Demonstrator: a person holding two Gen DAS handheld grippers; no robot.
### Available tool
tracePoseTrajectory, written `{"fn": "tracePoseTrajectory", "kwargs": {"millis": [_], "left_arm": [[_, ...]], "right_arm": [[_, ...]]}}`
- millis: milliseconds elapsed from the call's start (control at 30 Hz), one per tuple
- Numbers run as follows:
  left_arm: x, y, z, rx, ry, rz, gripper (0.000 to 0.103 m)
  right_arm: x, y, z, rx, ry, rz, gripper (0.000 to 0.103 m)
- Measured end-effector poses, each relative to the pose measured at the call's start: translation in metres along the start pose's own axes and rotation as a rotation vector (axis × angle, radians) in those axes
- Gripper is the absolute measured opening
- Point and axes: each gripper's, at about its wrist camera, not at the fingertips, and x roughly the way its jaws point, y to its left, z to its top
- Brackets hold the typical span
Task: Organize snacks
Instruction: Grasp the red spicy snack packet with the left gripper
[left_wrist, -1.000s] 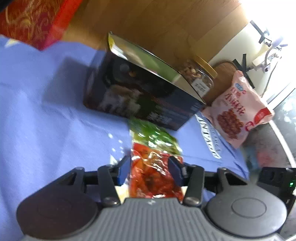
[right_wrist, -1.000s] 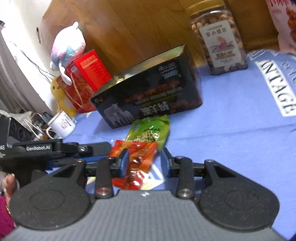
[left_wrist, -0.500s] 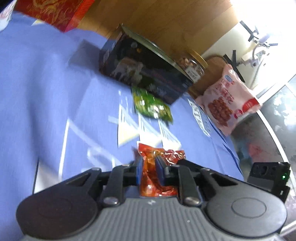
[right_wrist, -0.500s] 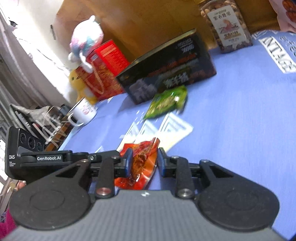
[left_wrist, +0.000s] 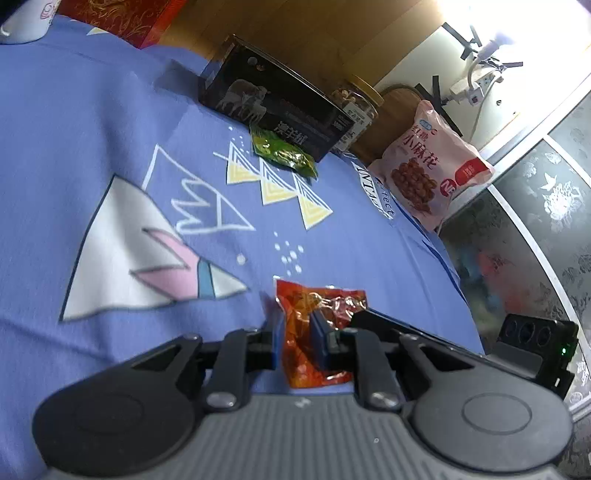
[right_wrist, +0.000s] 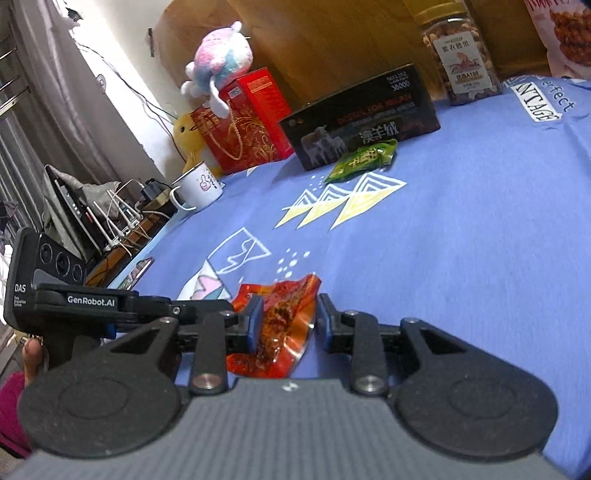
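Blue patterned cloth (left_wrist: 92, 122) spread over a table. Close to the cameras, a red snack packet (left_wrist: 317, 332), crinkled and shiny, lying low at the cloth. Left gripper (left_wrist: 297, 338) with jaws clenched on the packet, blue pads pressed to either side of it. Right gripper (right_wrist: 288, 319) straddling the same packet from the other side, jaws released: left pad touching the wrapper, right pad standing just clear of its edge. Left gripper's body visible in the right wrist view, labelled in white lettering.

Well apart, toward the far side of the cloth, a green packet (right_wrist: 364, 158) lying flat, touching the front of a long black box (right_wrist: 369, 114). Just behind the box, a clear nut jar (right_wrist: 461, 62) with a gold lid. To the right of the jar in the left wrist view, a pink bag (left_wrist: 432, 162) propped upright against a wooden wall.

At the other end of the box, a red box (right_wrist: 247, 122) with a pastel plush (right_wrist: 221, 70) on top and a yellow plush (right_wrist: 190, 136) beside it. Near them, a white mug (right_wrist: 197, 186) at the cloth's edge.
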Motion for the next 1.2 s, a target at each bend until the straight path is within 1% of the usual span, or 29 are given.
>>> {"fn": "tracePoseTrajectory", "kwargs": {"millis": [100, 167, 267, 433, 500, 600, 667, 767, 833, 900, 1000, 1100, 1200], "left_arm": [[-0.004, -0.003, -0.006, 0.012, 0.000, 0.004, 0.015], [-0.007, -0.006, -0.010, 0.026, 0.000, 0.016, 0.015], [-0.010, -0.011, -0.015, 0.050, 0.000, 0.034, 0.017], [-0.014, -0.013, -0.021, 0.059, 0.001, 0.040, 0.018], [-0.015, -0.013, -0.023, 0.062, -0.001, 0.043, 0.018], [-0.015, -0.015, -0.025, 0.071, -0.006, 0.051, 0.018], [-0.015, -0.016, -0.026, 0.076, -0.008, 0.055, 0.018], [-0.016, -0.016, -0.026, 0.072, -0.010, 0.053, 0.018], [-0.016, -0.015, -0.027, 0.069, -0.010, 0.052, 0.018], [-0.017, -0.015, -0.027, 0.068, -0.012, 0.051, 0.018], [-0.018, -0.016, -0.028, 0.069, -0.014, 0.051, 0.018], [-0.018, -0.016, -0.029, 0.069, -0.015, 0.050, 0.018], [-0.018, -0.016, -0.029, 0.070, -0.015, 0.050, 0.018]], "right_arm": [[-0.004, 0.006, -0.006, -0.017, -0.013, -0.015, 0.035], [-0.006, 0.010, -0.010, -0.030, -0.023, -0.030, 0.037], [-0.010, 0.015, -0.016, -0.036, -0.033, -0.041, 0.038], [-0.017, 0.019, -0.024, -0.028, -0.022, -0.024, 0.038], [-0.020, 0.020, -0.027, -0.023, -0.017, -0.017, 0.038], [-0.021, 0.026, -0.031, -0.035, -0.028, -0.035, 0.035], [-0.022, 0.036, -0.035, -0.093, -0.051, -0.065, 0.034], [-0.024, 0.057, -0.043, -0.239, -0.095, -0.118, 0.033], [-0.024, 0.063, -0.046, -0.300, -0.109, -0.140, 0.033], [-0.023, 0.061, -0.045, -0.290, -0.107, -0.140, 0.033], [-0.022, 0.051, -0.044, -0.223, -0.096, -0.121, 0.033], [-0.022, 0.043, -0.043, -0.162, -0.086, -0.103, 0.036], [-0.023, 0.041, -0.045, -0.122, -0.079, -0.088, 0.038]]}}
